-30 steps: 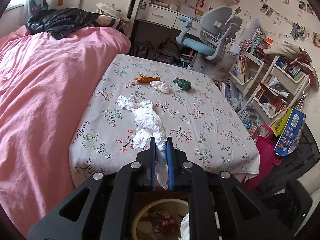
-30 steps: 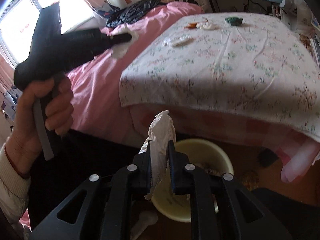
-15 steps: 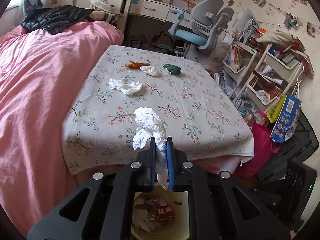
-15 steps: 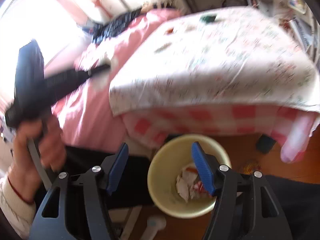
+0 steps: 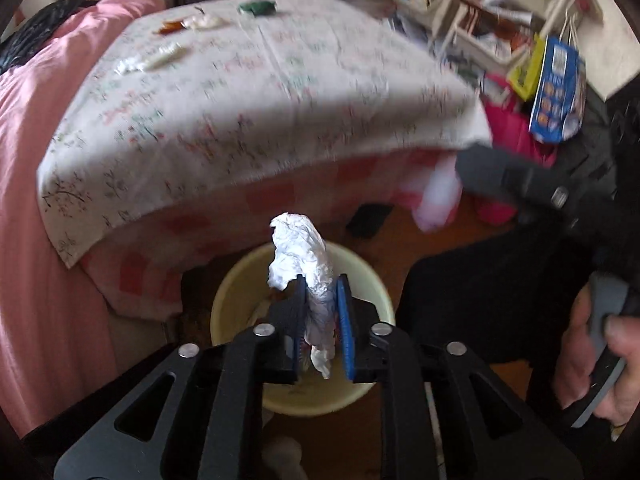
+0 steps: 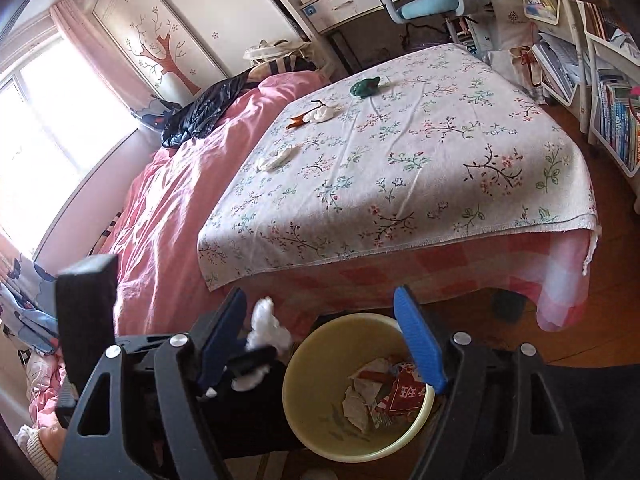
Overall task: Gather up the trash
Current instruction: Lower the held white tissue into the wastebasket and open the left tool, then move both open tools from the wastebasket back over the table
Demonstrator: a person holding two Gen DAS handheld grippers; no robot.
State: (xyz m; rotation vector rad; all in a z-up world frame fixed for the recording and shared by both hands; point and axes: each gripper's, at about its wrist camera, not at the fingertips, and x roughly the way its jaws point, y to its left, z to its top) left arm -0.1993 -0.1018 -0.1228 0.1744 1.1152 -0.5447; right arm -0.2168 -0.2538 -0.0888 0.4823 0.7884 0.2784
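Above the yellow bin (image 5: 240, 300), left gripper (image 5: 322, 312) jaws just parting around a crumpled white tissue (image 5: 302, 252) not yet dropped, right gripper (image 6: 320, 344) wide and empty; risk of light paper snagging on a pad, or drifting past the rim onto the floor.

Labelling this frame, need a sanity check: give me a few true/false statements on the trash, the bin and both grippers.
1. The left gripper has a crumpled white tissue between its jaws, over the pale yellow round bin. True.
2. The right gripper is clamped on a tissue. False: its jaws stand wide apart with nothing between the pads.
3. The bin is empty. False: crumpled paper and a red wrapper lie in it.
4. A dark green crumpled wrapper lies on the floral tablecloth. True.
5. An orange scrap lies on the floor. False: it is on the tablecloth.
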